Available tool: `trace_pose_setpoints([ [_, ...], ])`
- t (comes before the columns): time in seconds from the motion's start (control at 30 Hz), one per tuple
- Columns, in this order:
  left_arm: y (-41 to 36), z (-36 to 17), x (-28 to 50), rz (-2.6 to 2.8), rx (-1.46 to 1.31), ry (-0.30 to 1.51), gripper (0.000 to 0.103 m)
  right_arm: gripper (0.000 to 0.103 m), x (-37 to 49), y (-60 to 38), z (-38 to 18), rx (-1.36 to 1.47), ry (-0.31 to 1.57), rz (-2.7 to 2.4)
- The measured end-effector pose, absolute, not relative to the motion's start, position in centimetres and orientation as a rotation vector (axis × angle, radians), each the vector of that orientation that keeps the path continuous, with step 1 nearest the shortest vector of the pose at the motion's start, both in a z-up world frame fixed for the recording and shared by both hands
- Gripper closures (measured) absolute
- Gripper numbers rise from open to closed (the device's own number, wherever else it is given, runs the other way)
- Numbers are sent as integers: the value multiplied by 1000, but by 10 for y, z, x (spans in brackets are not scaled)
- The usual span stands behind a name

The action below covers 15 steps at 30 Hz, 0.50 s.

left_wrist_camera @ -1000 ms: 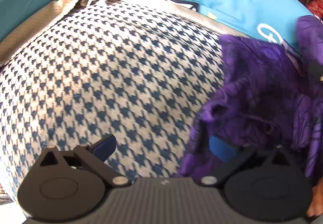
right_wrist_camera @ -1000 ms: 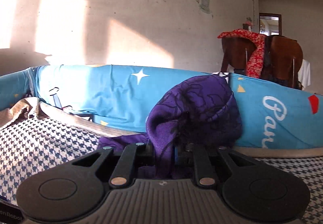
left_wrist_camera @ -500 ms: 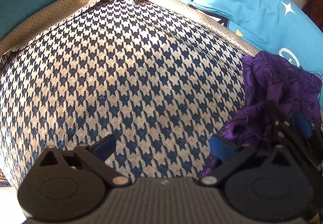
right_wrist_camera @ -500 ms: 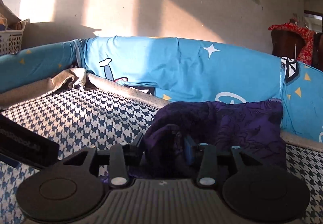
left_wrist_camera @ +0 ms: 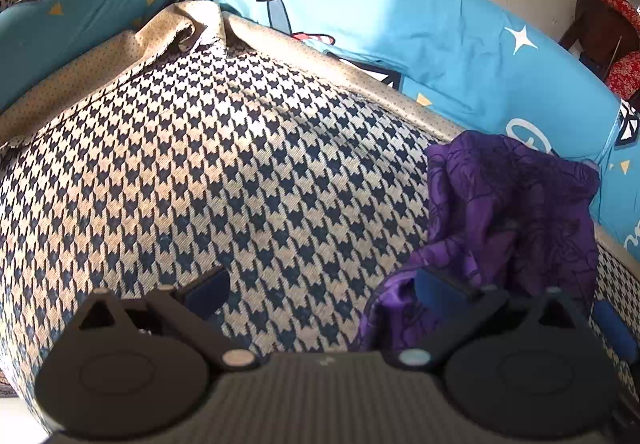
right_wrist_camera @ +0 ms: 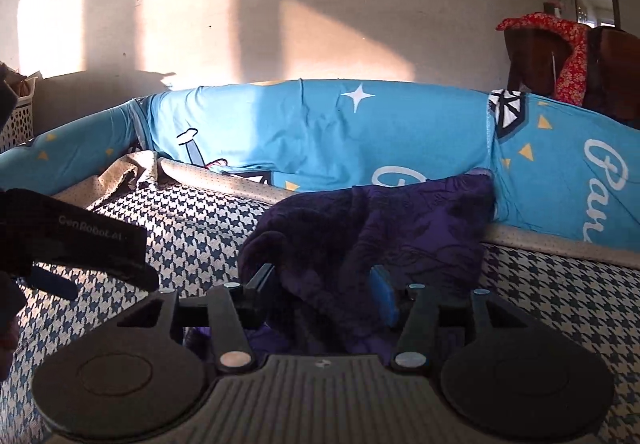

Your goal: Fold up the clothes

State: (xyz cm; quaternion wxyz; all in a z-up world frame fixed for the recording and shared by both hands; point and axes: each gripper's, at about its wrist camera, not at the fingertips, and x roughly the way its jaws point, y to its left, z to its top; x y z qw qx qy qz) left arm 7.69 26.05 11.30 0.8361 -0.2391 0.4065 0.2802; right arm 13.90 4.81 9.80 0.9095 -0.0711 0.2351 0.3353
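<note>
Right wrist view: purple garment (right_wrist_camera: 384,228) bunched on houndstooth bed cover (right_wrist_camera: 208,228), against blue bumper (right_wrist_camera: 320,132). My right gripper (right_wrist_camera: 326,294) fingers apart, cloth draped between, unpinched. Left gripper (left_wrist_camera: 320,286) fingers wide, empty. Risk: closing on several layers, I lift lump, not edge.

Left claw (left_wrist_camera: 320,288) spread wide; right claw (right_wrist_camera: 326,294) parted.
</note>
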Motion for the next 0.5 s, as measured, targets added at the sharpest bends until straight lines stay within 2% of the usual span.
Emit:
trace_pose_setpoints([
  [0.5,259,111,88,648,-570,857,0,51,141,35,92,-157,478,684],
])
